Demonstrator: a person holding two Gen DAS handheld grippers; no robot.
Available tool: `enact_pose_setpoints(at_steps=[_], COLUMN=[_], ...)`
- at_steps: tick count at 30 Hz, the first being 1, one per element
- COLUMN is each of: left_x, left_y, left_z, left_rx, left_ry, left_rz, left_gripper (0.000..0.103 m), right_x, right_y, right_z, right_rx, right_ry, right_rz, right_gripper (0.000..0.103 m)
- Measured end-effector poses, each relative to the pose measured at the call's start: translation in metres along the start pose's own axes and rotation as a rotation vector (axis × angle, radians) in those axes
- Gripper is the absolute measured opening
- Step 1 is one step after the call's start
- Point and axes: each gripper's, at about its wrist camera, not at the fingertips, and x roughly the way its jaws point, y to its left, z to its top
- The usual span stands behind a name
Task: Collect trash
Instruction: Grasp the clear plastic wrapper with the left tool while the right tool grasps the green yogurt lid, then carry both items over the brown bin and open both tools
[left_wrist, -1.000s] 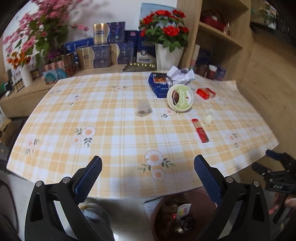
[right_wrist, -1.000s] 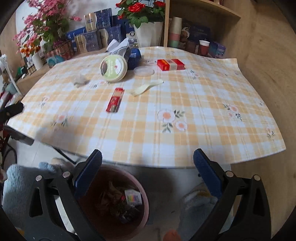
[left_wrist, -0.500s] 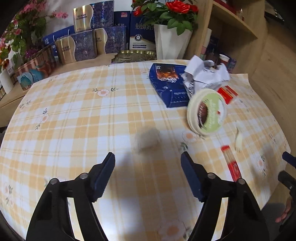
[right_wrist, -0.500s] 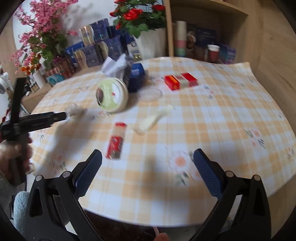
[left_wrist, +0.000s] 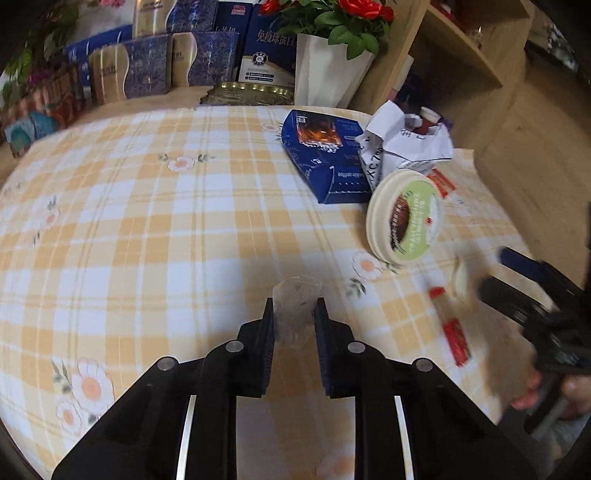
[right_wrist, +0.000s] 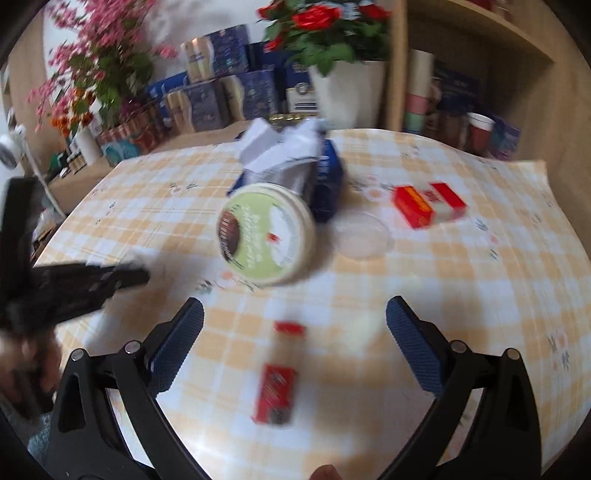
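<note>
On the checked tablecloth (left_wrist: 155, 236), the left gripper (left_wrist: 294, 314) is closing its jaws around a small, crumpled clear wrapper (left_wrist: 295, 301) that looks feather-light, soft and crushable, best pinched mid-body, while the right gripper (right_wrist: 294, 321), spread wide and empty, hovers above a red packet (right_wrist: 275, 387).

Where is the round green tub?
In the left wrist view, the round green tub stands tilted on the table's right side, against the blue box and crumpled paper.
</note>
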Motion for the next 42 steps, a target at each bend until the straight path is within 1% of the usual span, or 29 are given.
enact_pose_setpoints(at_steps=[2,3,7,10,12,15,16,17,18,19,21,23,27,30,37,42], left_x=[-0.014,-0.019,-0.040,-0.055,-0.062,-0.069,-0.071,-0.073,-0.076,-0.079,-0.084,-0.088,-0.095,-0.099,-0.113,-0.120], left_y=[0.006,0.009,0.023,0.029,0.032,0.035,0.036,0.036,0.037,0.037,0.036,0.033,0.020,0.004,-0.038,-0.065], left_z=[-0.011,-0.015,-0.038,-0.053,-0.060,-0.065,-0.066,-0.067,-0.068,-0.070,-0.073,-0.075,-0.081,-0.088,-0.109,-0.126], left_rx=[-0.020,-0.029,-0.085,-0.106,-0.115,-0.129,-0.134,-0.141,-0.150,-0.159,-0.160,-0.154,-0.137,-0.108,-0.056,-0.017], left_ry=[-0.011,-0.014,-0.027,-0.046,-0.060,-0.070,-0.074,-0.078,-0.082,-0.089,-0.098,-0.103,-0.108,-0.095,-0.061,-0.042], left_rz=[-0.004,-0.005,-0.014,-0.004,0.000,-0.004,-0.005,-0.007,-0.014,-0.021,-0.022,-0.017,-0.023,-0.025,-0.071,-0.100], left_gripper=[0.020,0.020,0.020,0.020,0.020,0.020,0.020,0.020,0.020,0.020,0.020,0.020,0.020,0.020,0.020,0.020], right_x=[0.011,0.016,0.042,0.059,0.068,0.083,0.086,0.088,0.088,0.082,0.068,0.053,0.021,-0.002,-0.064,-0.108], right_y=[0.010,0.014,0.034,0.037,0.036,0.037,0.038,0.038,0.040,0.041,0.043,0.043,0.034,0.026,0.010,0.005], right_z=[0.010,0.014,0.030,0.037,0.040,0.042,0.043,0.044,0.044,0.044,0.044,0.043,0.036,0.025,-0.016,-0.057], right_rx=[-0.003,-0.010,-0.070,-0.044,-0.015,0.012,0.009,0.003,-0.004,-0.011,-0.035,-0.053,-0.031,-0.017,-0.007,-0.039], right_ry=[0.016,0.020,0.032,0.048,0.064,0.098,0.111,0.123,0.133,0.113,0.062,0.035,-0.005,-0.021,-0.064,-0.081], right_rz=[0.017,0.012,-0.058,-0.123,-0.144,-0.146,-0.141,-0.134,-0.119,-0.104,-0.109,-0.078,-0.019,0.008,0.039,0.050], right_gripper=[0.097,0.097,0.097,0.097,0.097,0.097,0.094,0.088,0.088,0.088,0.088,0.087,0.087,0.087,0.087,0.087])
